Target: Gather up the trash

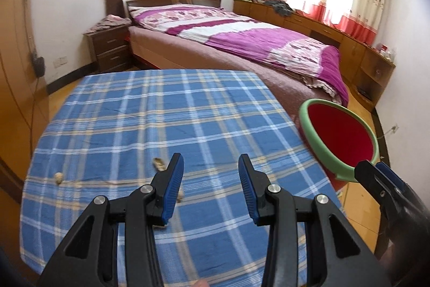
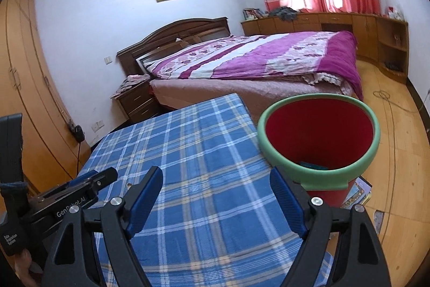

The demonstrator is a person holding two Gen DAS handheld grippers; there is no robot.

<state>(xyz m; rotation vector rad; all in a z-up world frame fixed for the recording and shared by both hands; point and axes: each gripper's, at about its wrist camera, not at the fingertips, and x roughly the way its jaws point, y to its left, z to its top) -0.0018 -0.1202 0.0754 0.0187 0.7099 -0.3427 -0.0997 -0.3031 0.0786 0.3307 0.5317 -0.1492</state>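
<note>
Three small scraps of trash lie on the blue checked table [image 1: 188, 104]: a pale crumpled bit [image 1: 58, 177] near the left edge, a brown scrap [image 1: 159, 163] beside the left gripper [image 1: 211, 174], and a third [image 1: 180, 196] half hidden behind its finger. Its jaws stand partly apart, holding nothing. The red bin [image 2: 319, 136] (green rim) stands just off the table's right edge. The right gripper [image 2: 216, 188] has wide, empty jaws.
</note>
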